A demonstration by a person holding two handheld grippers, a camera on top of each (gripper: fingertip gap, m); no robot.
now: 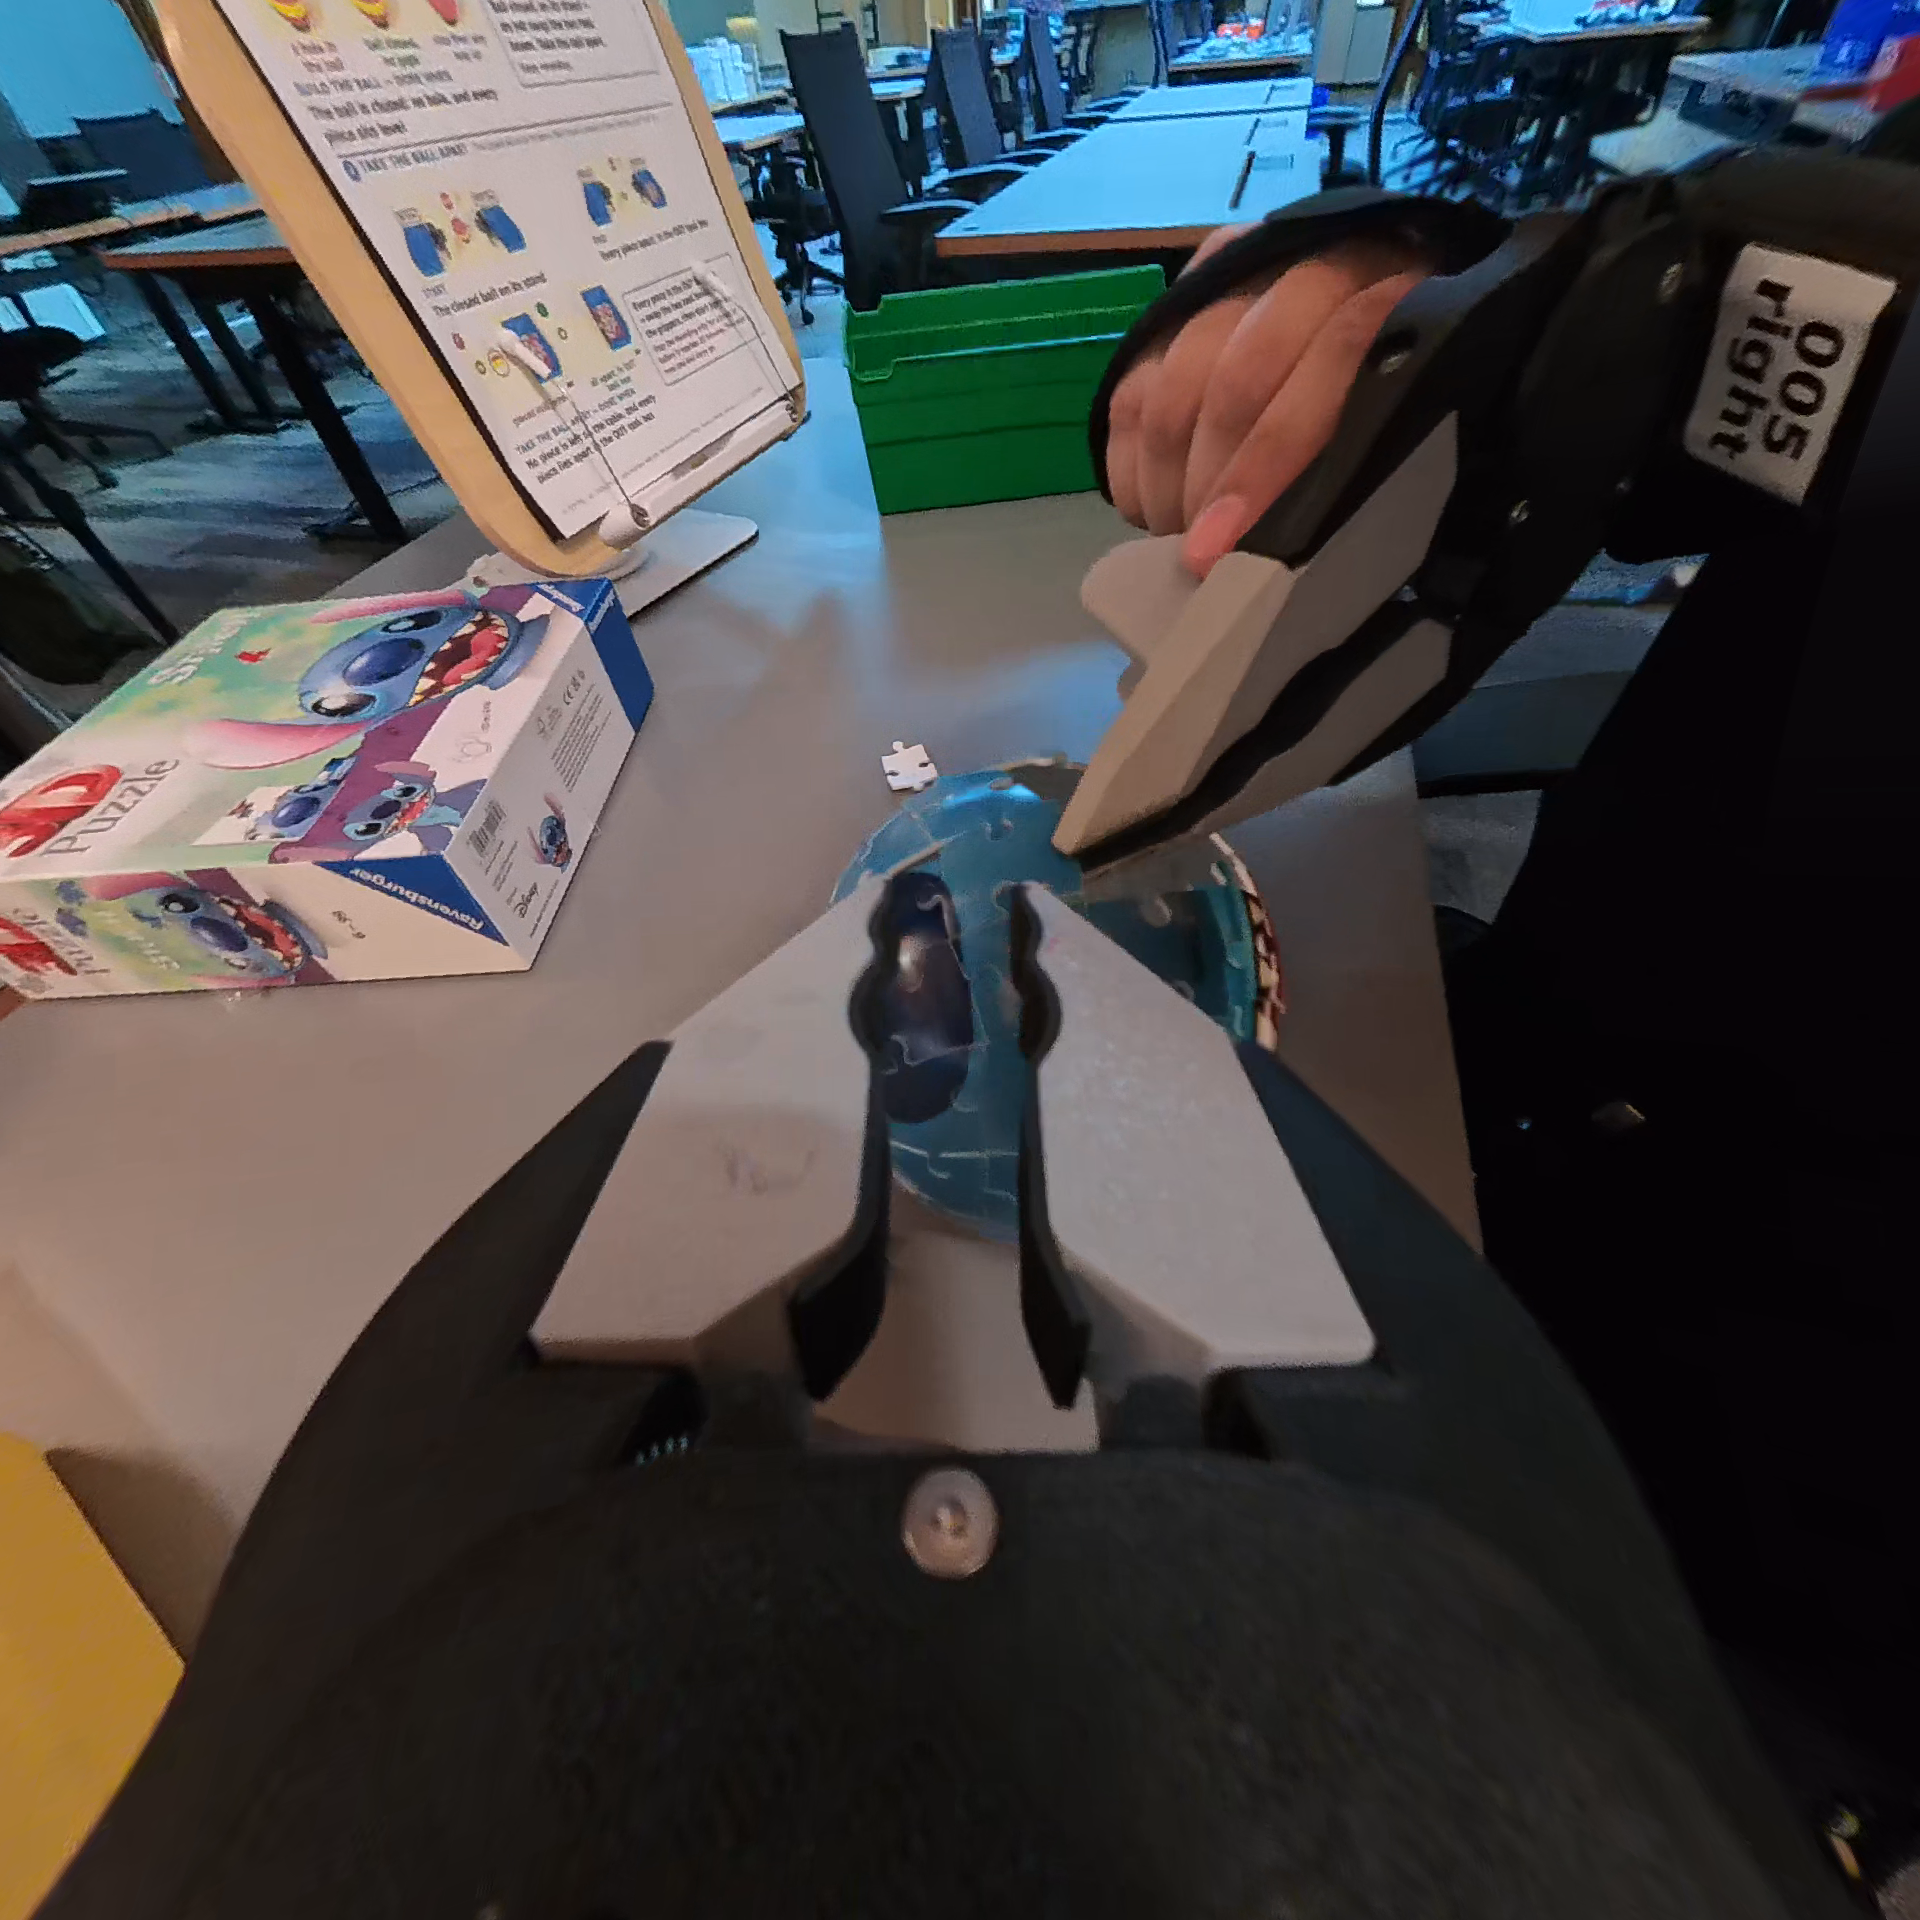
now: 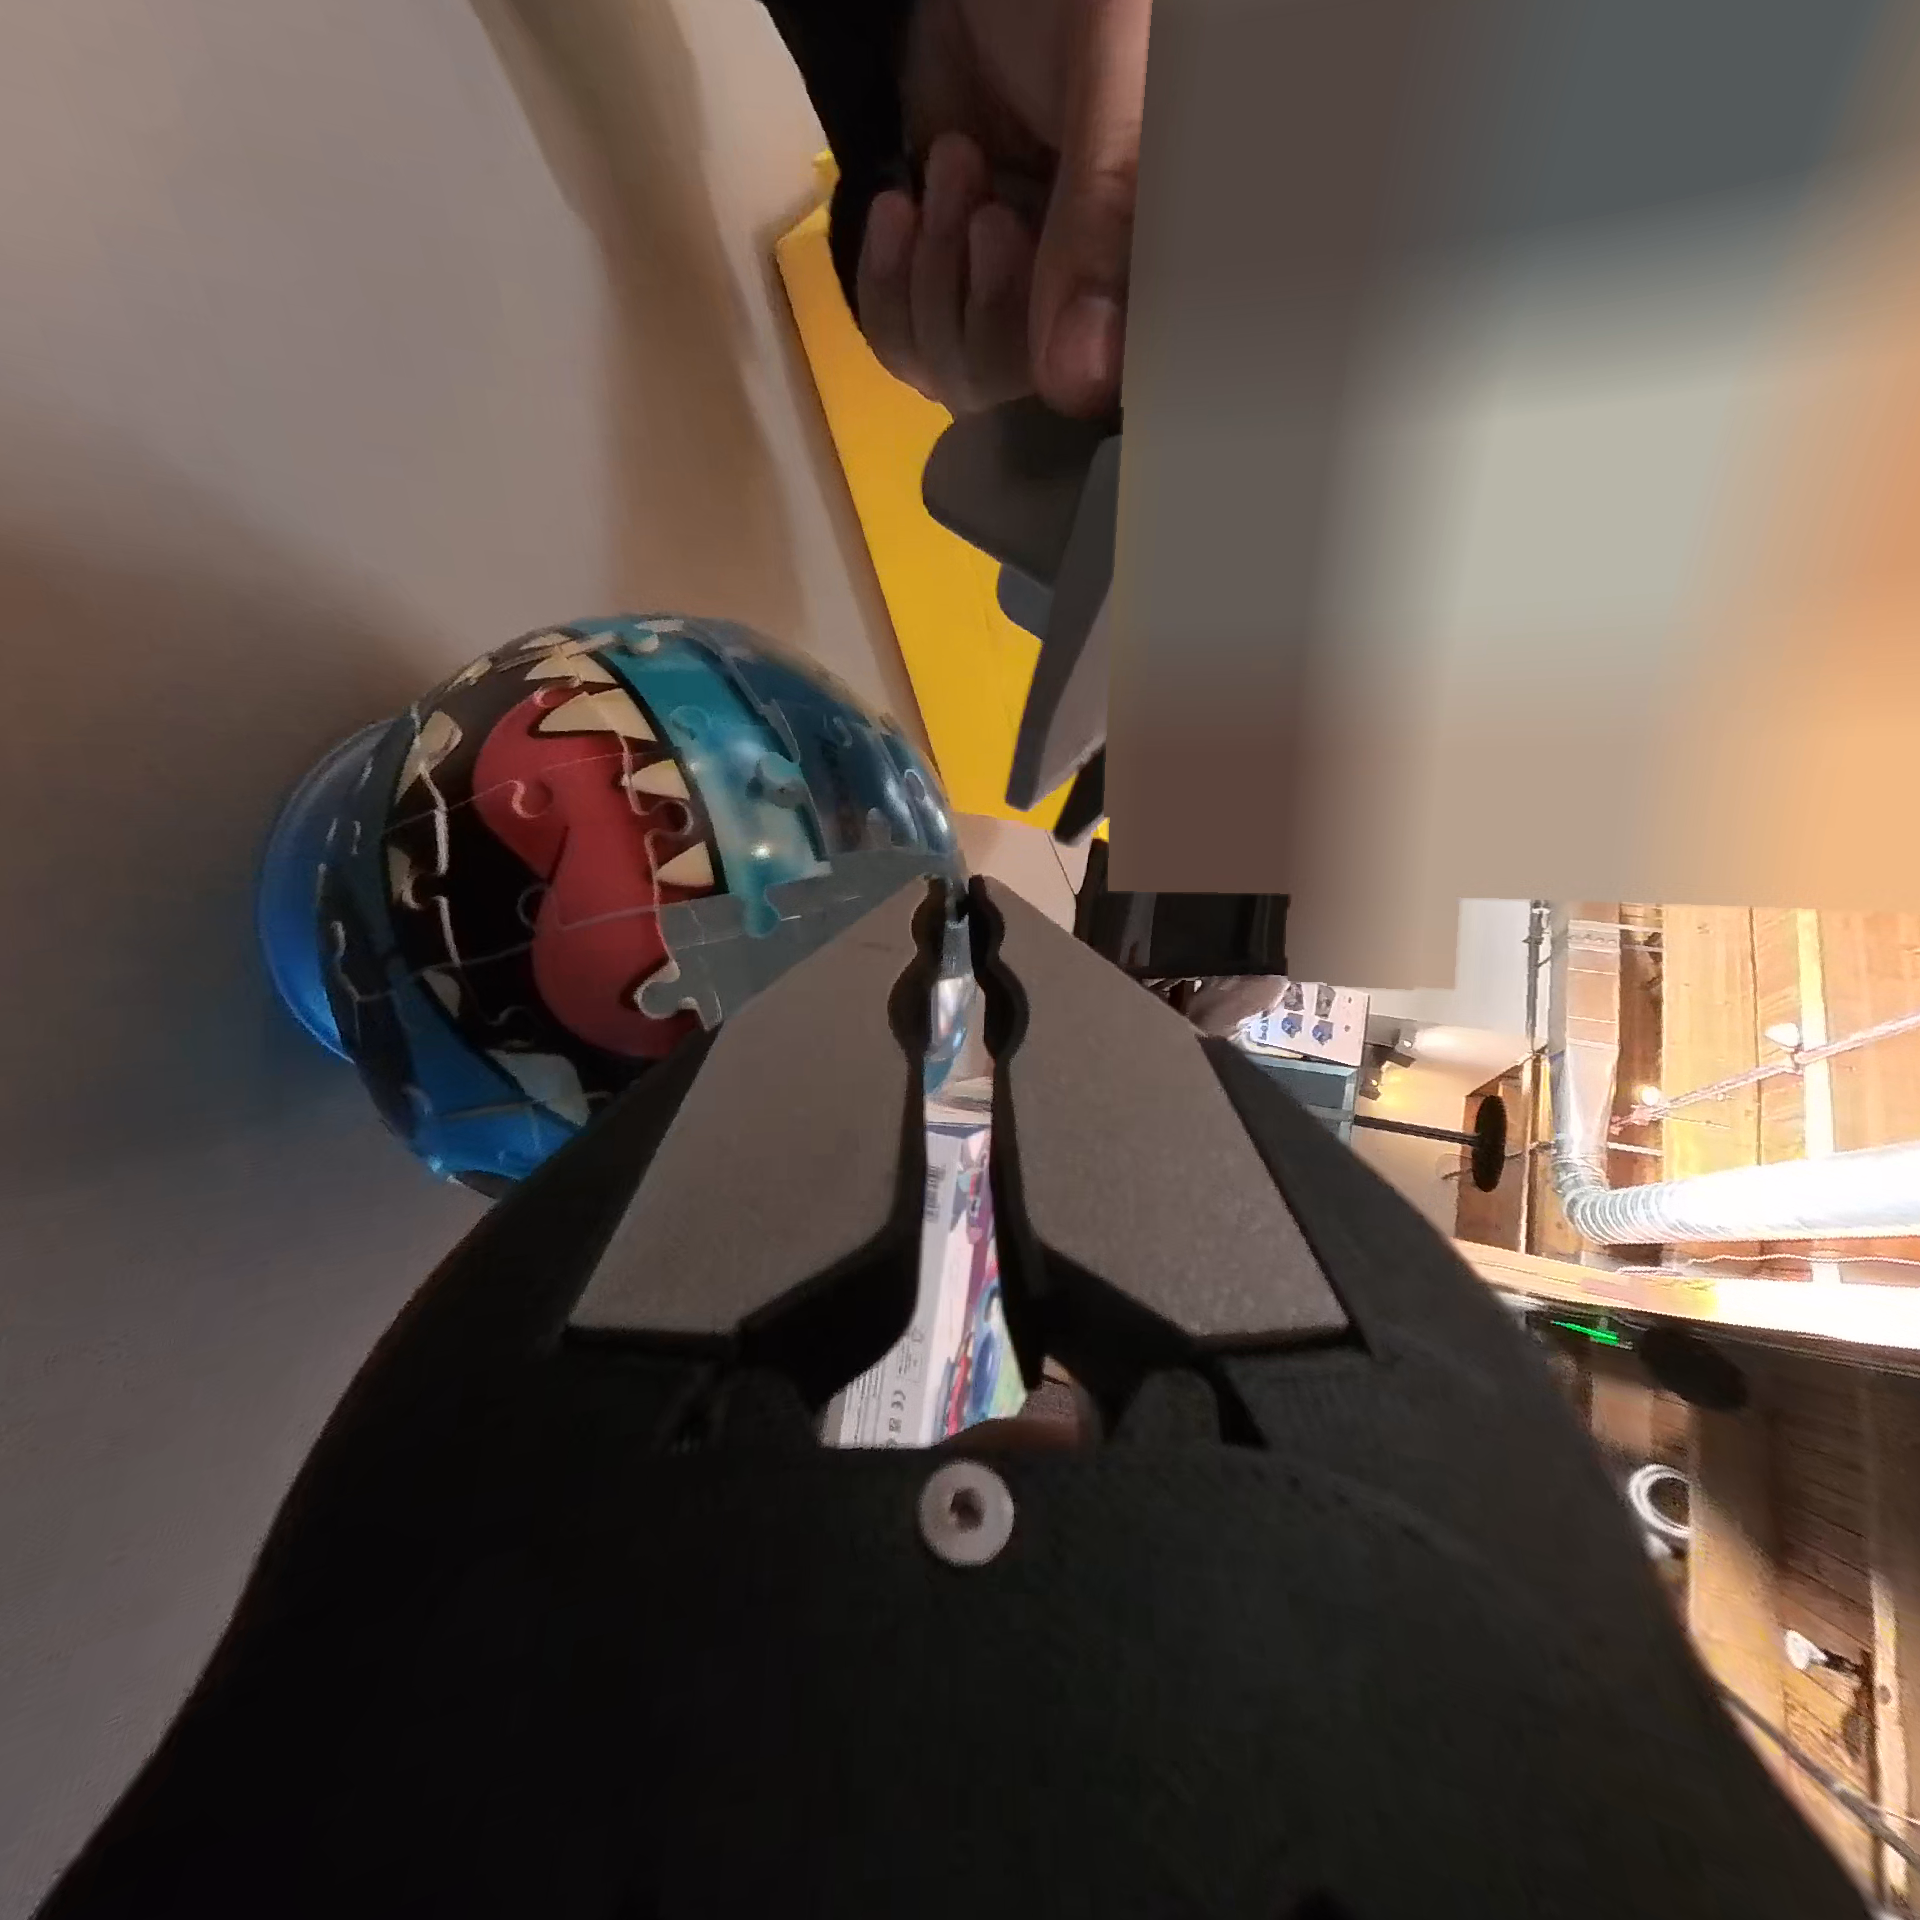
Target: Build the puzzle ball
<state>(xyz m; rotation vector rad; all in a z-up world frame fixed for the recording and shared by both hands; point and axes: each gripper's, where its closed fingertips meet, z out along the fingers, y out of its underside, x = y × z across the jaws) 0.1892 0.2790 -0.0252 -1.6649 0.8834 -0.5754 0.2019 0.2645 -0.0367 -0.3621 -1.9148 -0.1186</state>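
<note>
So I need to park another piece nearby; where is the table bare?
Bare grey table lies left of the puzzle ball, below the puzzle box. Another patch lies between the loose white piece and green bins. Around the ball, both grippers crowd.

You're in an open-plan office or lab: rows of long desks (image 1: 1132, 177) and black swivel chairs (image 1: 842, 156) fill the room.

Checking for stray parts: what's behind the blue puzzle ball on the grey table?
One loose white puzzle piece lies on the grey table just behind the blue puzzle ball, with stacked green plastic bins farther back. The right tool hides the table behind the ball's right side.
</note>
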